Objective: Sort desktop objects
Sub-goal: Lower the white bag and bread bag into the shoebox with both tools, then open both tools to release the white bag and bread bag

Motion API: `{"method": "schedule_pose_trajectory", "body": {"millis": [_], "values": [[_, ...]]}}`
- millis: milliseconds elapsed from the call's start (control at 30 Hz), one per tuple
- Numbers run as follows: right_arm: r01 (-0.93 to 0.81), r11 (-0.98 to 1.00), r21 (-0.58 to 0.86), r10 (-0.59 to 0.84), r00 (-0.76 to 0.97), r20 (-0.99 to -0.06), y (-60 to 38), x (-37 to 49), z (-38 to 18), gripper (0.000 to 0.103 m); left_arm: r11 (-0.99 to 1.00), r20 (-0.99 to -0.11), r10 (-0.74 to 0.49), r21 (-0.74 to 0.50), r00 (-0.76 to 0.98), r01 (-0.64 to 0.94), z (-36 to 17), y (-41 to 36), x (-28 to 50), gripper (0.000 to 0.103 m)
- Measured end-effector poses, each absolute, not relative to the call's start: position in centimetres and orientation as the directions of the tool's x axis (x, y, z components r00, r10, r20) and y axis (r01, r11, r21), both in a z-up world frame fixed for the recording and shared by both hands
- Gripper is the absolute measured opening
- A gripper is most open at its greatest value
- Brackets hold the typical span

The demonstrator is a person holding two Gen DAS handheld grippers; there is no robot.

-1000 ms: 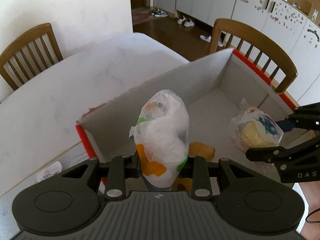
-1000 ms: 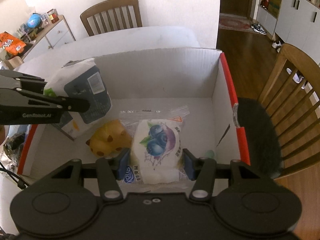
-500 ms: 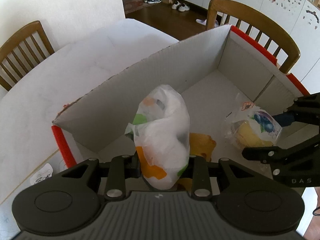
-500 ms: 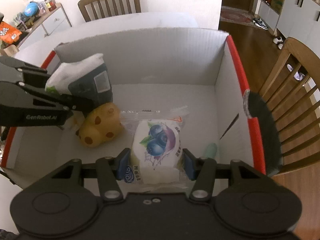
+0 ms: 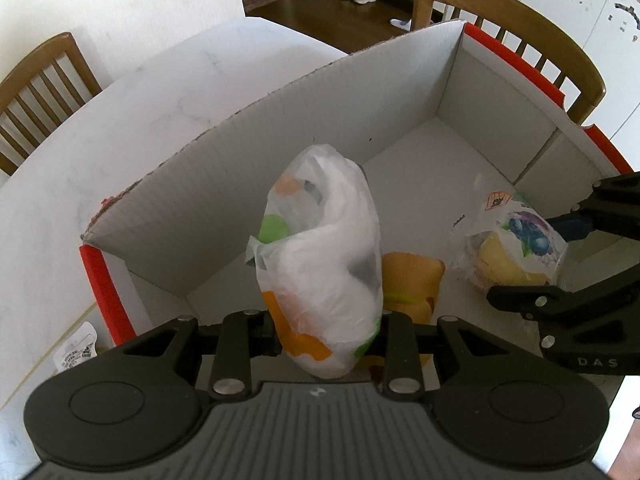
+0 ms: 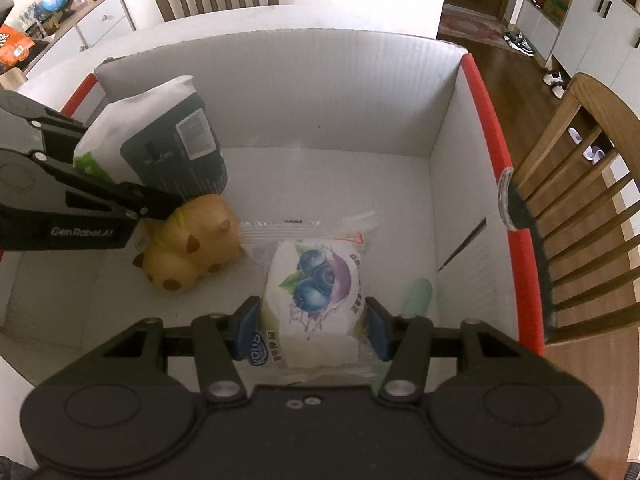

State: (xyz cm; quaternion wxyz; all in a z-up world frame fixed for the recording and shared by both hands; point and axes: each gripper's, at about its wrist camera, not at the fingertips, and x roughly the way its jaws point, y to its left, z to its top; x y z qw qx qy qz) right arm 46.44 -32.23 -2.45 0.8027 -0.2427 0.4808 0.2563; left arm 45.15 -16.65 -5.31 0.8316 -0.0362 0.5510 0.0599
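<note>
My left gripper (image 5: 327, 338) is shut on a white plastic pack of tissues (image 5: 324, 256) with orange and green patches, held inside the white cardboard box (image 5: 240, 184) with red edges. The same pack (image 6: 160, 144) shows in the right wrist view, at the box's left side. My right gripper (image 6: 313, 330) is shut on a blueberry bread packet (image 6: 316, 284), held low inside the box; it also shows in the left wrist view (image 5: 516, 252). A yellow squishy toy (image 6: 188, 254) lies on the box floor between the two items.
A pale green object (image 6: 418, 294) lies on the box floor by the right wall. Wooden chairs (image 6: 592, 184) stand beside the box and across the white table (image 5: 120, 120). A crumpled wrapper (image 5: 76, 352) lies outside the box's left corner.
Both grippers have moved lower and deeper into the box with their loads. The tissue pack now sits near the yellow toy, and the bread packet is closer to the box floor.
</note>
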Motion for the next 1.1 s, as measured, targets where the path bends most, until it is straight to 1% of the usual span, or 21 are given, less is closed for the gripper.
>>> {"method": "schedule_pose_trajectory", "body": {"millis": [233, 300, 400, 467, 533, 567, 633, 700, 833, 1100], "values": [[-0.636, 0.759, -0.138, 0.180, 0.408, -0.895, -32.0, 46.7, -2.2, 0.055, 0.989, -0.915, 0.048, -0.013, 0.400, -0.150, -5.1, -17.1, 45.1, 0.029], [-0.638, 0.757, -0.139, 0.183, 0.412, -0.893, -32.1, 46.6, -2.2, 0.056, 0.988, -0.916, 0.044, -0.018, 0.399, -0.150, -5.1, -17.1, 45.2, 0.030], [-0.640, 0.756, -0.138, 0.189, 0.414, -0.890, -32.1, 46.4, -2.0, 0.061, 0.989, -0.914, 0.037, -0.026, 0.405, -0.149, -4.9, -17.0, 44.9, 0.032], [-0.641, 0.755, -0.138, 0.194, 0.420, -0.887, -32.3, 46.2, -1.8, 0.064, 0.989, -0.911, 0.031, -0.031, 0.412, -0.143, -4.8, -17.1, 44.6, 0.039], [-0.643, 0.754, -0.133, 0.204, 0.422, -0.884, -32.3, 46.1, -1.5, 0.065, 0.991, -0.904, 0.025, -0.034, 0.427, -0.131, -4.3, -17.2, 44.1, 0.054], [-0.645, 0.752, -0.132, 0.209, 0.423, -0.882, -32.4, 46.1, -1.3, 0.065, 0.992, -0.901, 0.020, -0.037, 0.433, -0.124, -4.1, -17.4, 44.1, 0.058], [-0.648, 0.750, -0.134, 0.214, 0.429, -0.878, -32.5, 46.1, -0.9, 0.067, 0.993, -0.896, 0.021, -0.033, 0.444, -0.113, -3.7, -17.9, 43.9, 0.070], [-0.651, 0.748, -0.129, 0.227, 0.433, -0.872, -32.7, 45.8, -0.5, 0.070, 0.994, -0.889, 0.033, -0.019, 0.457, -0.109, -3.3, -18.1, 43.7, 0.078], [-0.650, 0.749, -0.124, 0.245, 0.446, -0.861, -33.3, 45.5, 0.6, 0.074, 0.992, -0.875, 0.017, -0.044, 0.483, -0.115, -2.6, -17.6, 43.1, 0.078], [-0.644, 0.757, -0.110, 0.274, 0.466, -0.841, -33.8, 44.3, 2.0, 0.077, 0.986, -0.838, 0.024, -0.069, 0.545, -0.149, -0.5, -17.3, 40.8, 0.078]]}}
